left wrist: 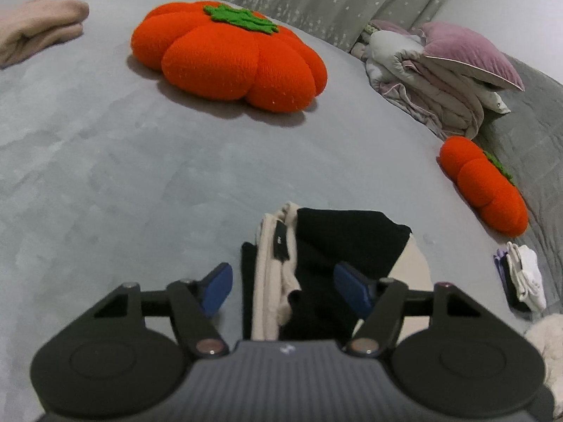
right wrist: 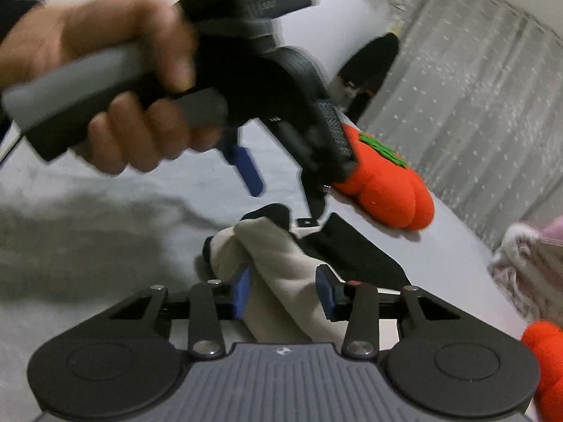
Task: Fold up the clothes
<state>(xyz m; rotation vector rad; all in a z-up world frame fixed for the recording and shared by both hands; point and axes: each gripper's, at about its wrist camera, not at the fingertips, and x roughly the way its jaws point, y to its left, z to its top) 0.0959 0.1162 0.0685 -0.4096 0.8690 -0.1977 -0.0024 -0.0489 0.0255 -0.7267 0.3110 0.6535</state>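
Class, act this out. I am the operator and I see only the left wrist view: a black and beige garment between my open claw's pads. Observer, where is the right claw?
Observer: The right claw is low over the garment, at its bunched beige end.
Operator: Is it pinching the garment?
Observer: Beige cloth fills the gap between its pads and touches at least one. I cannot confirm a firm pinch.
Operator: What does it see beyond the garment?
Observer: A hand holds the left claw above the garment's far end, with an orange pumpkin cushion just behind.
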